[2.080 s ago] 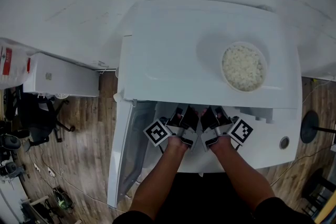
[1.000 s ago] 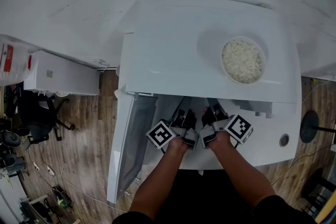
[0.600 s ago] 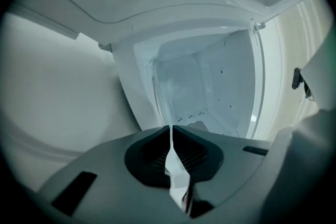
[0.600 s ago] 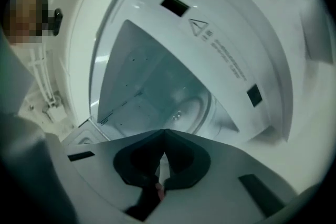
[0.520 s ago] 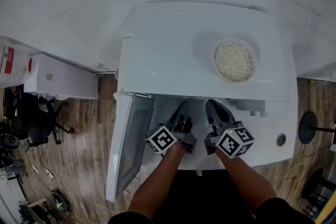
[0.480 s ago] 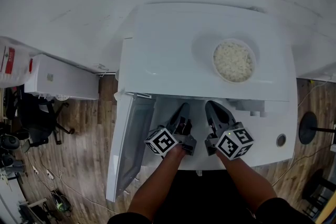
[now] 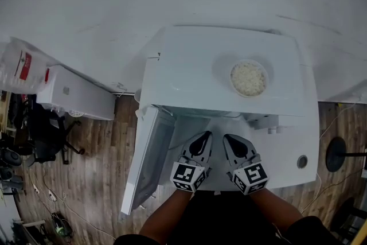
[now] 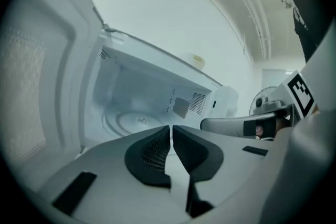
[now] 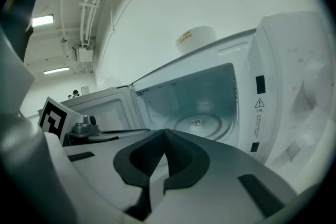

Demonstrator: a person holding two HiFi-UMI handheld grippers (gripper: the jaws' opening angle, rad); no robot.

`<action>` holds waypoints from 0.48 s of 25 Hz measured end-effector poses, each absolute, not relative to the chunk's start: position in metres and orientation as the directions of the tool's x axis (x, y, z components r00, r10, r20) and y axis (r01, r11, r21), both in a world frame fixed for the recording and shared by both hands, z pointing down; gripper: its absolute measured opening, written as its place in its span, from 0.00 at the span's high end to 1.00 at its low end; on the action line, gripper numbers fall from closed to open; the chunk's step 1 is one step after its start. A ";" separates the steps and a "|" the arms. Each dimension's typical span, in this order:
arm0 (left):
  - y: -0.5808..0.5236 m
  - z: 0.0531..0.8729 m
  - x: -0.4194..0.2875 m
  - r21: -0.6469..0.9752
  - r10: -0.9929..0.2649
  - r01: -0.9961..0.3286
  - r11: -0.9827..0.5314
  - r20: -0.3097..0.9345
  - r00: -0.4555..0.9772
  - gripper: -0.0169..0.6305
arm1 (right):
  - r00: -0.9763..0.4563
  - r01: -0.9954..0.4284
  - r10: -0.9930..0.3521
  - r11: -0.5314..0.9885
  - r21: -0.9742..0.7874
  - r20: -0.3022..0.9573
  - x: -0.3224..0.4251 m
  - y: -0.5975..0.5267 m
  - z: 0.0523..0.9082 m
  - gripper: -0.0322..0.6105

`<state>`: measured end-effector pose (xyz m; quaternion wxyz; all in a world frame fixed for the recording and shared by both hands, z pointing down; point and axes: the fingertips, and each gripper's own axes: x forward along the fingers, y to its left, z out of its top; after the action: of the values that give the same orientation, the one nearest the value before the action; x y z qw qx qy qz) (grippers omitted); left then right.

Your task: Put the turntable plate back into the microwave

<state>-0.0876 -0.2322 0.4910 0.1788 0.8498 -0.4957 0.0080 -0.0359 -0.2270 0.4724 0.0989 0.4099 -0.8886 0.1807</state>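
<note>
The glass turntable plate (image 8: 137,122) lies flat on the floor of the open white microwave (image 7: 195,72), and it also shows in the right gripper view (image 9: 202,124). Both grippers hover side by side just outside the cavity mouth, pointing in. My left gripper (image 7: 205,136) is shut with nothing between its dark pads (image 8: 155,147). My right gripper (image 7: 227,138) is shut too, its tips meeting on nothing (image 9: 165,134). Neither touches the plate.
The microwave door (image 7: 148,163) hangs open to the left. A bowl of rice (image 7: 248,78) sits on top of the microwave. The control panel with a knob (image 7: 301,161) is right of the cavity. A white box (image 7: 80,97) stands at the left over a wood floor.
Both grippers have drawn back out of the microwave cavity toward the person and now sit clear of the opening. The head view has shifted, so the microwave appears smaller.
</note>
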 end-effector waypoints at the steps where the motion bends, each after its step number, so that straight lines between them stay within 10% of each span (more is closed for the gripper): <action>1: -0.228 0.488 -0.086 0.283 -0.838 -0.849 -0.446 0.201 0.507 0.92 | -0.640 -0.767 -0.695 0.596 -0.235 0.327 -0.035 -0.222 0.470 0.92; 12: -0.212 0.465 -0.092 0.284 -0.846 -0.866 -0.412 0.234 0.479 0.92 | -0.617 -0.785 -0.730 0.596 -0.167 0.293 -0.028 -0.216 0.439 0.92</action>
<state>-0.0917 -0.2116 0.4653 0.1851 0.8399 -0.5095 0.0269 -0.0281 -0.2162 0.4390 0.0971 0.4266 -0.8881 0.1409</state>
